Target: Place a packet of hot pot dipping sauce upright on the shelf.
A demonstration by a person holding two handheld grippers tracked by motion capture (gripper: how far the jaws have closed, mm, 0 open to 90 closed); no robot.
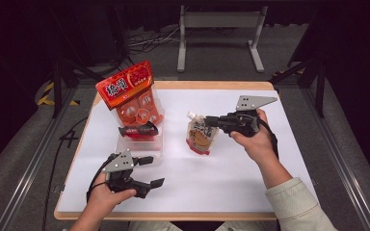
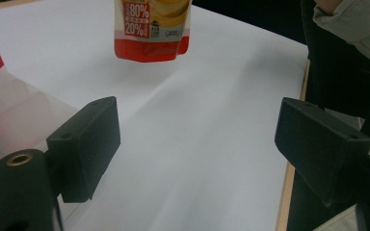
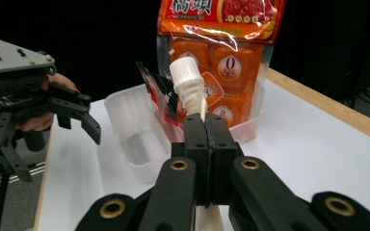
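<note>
A spouted drink pouch [image 1: 200, 138] with a white screw cap [image 3: 188, 79] hangs upright near the table's middle. My right gripper [image 1: 207, 120] is shut on its neck just under the cap, the jaws [image 3: 205, 127] pressed together around it. The pouch's red bottom edge [image 2: 151, 48] is close to the white tabletop; I cannot tell if it touches. My left gripper [image 1: 153, 172] rests near the front left with its jaws wide open and nothing between them [image 2: 197, 139]. It sits just in front of a clear plastic bin [image 1: 142, 147].
The bin [image 3: 135, 130] holds a tall orange snack bag [image 1: 131, 94] and a small red-and-black packet [image 1: 138, 130]. The white table [image 1: 221, 183] has a wooden edge on every side. A person's sleeve [image 2: 351, 24] is at the right.
</note>
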